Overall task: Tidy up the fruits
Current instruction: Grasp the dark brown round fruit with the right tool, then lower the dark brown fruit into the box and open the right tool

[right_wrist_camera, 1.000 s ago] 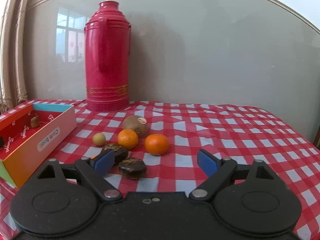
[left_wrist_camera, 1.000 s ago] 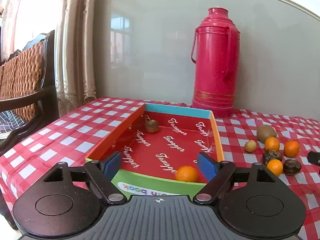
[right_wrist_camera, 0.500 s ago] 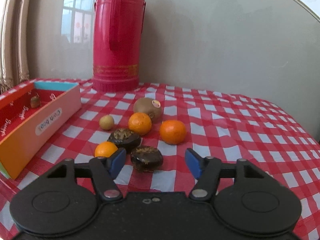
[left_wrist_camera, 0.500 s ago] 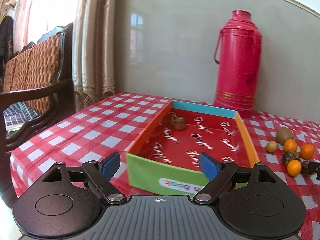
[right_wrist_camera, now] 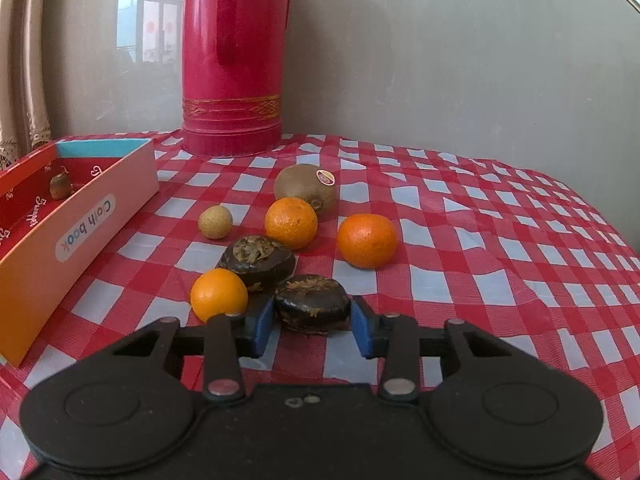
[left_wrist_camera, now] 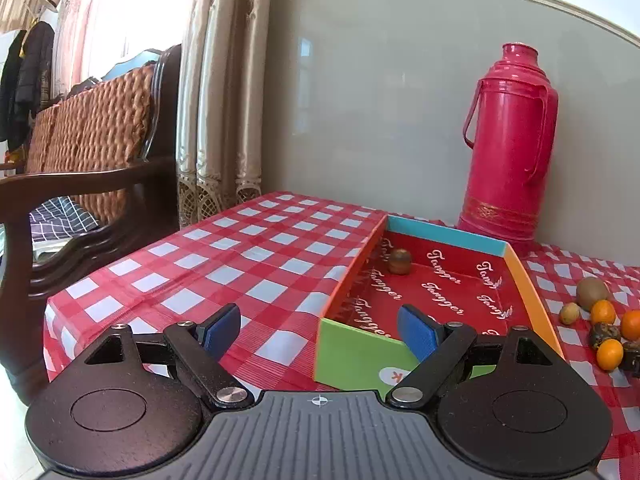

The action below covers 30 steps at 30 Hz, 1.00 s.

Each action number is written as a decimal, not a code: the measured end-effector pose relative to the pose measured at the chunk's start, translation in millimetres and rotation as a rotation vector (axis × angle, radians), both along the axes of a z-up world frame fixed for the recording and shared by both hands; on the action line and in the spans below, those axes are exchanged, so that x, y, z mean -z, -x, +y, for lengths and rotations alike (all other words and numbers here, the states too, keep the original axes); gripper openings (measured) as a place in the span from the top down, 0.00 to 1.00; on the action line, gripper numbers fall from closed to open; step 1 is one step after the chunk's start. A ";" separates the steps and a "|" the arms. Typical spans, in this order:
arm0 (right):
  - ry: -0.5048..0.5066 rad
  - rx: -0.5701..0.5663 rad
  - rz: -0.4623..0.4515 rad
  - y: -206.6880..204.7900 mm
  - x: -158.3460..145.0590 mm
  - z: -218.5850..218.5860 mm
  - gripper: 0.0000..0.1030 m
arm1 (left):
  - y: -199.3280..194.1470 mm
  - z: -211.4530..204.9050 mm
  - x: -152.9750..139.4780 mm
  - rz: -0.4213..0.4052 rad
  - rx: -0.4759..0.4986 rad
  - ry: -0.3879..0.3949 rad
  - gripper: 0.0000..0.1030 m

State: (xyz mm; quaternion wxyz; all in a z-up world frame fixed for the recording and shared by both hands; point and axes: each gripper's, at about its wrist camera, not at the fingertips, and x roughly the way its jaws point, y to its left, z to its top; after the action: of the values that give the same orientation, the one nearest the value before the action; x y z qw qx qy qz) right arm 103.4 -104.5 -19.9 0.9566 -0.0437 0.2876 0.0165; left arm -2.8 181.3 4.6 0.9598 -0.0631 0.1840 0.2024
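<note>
While my left gripper gapes empty, my right gripper has been closing around the dark fruit, pads touching.

Bright daylight floods through the window, overexposed; fisheye bends the edges, and the wall reflects panes.
</note>
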 end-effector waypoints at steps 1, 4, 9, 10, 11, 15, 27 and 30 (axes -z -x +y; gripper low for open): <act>-0.012 -0.001 -0.001 0.4 -0.8 -0.6 0.69 | 0.5 1.0 -0.2 -0.003 -0.001 -0.001 0.17; -0.023 0.010 -0.049 6.3 -8.2 0.5 0.69 | 3.6 5.0 -0.6 -0.009 -0.011 0.001 0.17; -0.077 -0.030 -0.129 18.5 -27.4 13.0 0.69 | 8.7 12.6 -0.3 -0.010 -0.028 -0.001 0.11; -0.085 -0.053 -0.153 22.3 -31.2 18.8 0.69 | 10.5 14.8 -0.2 -0.012 -0.039 -0.004 0.07; -0.088 -0.078 -0.178 26.6 -34.5 26.7 0.69 | 12.2 17.1 -0.2 -0.014 -0.048 -0.007 0.05; -0.093 -0.193 -0.228 38.8 -39.9 61.4 0.69 | 17.5 27.2 1.2 0.001 -0.068 -0.008 0.05; -0.085 -0.432 -0.236 55.3 -26.6 162.9 0.21 | 44.7 70.5 4.3 0.040 -0.176 0.002 0.00; -0.090 -0.437 -0.254 60.4 -28.3 163.8 0.23 | 45.6 73.6 4.4 0.042 -0.180 0.027 0.00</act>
State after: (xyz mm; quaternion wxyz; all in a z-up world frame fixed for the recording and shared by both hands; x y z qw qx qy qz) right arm 43.1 59.3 8.4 0.9598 -0.0639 0.1478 0.2300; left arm -48.5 254.8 0.2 0.9328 -0.0880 0.2002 0.2865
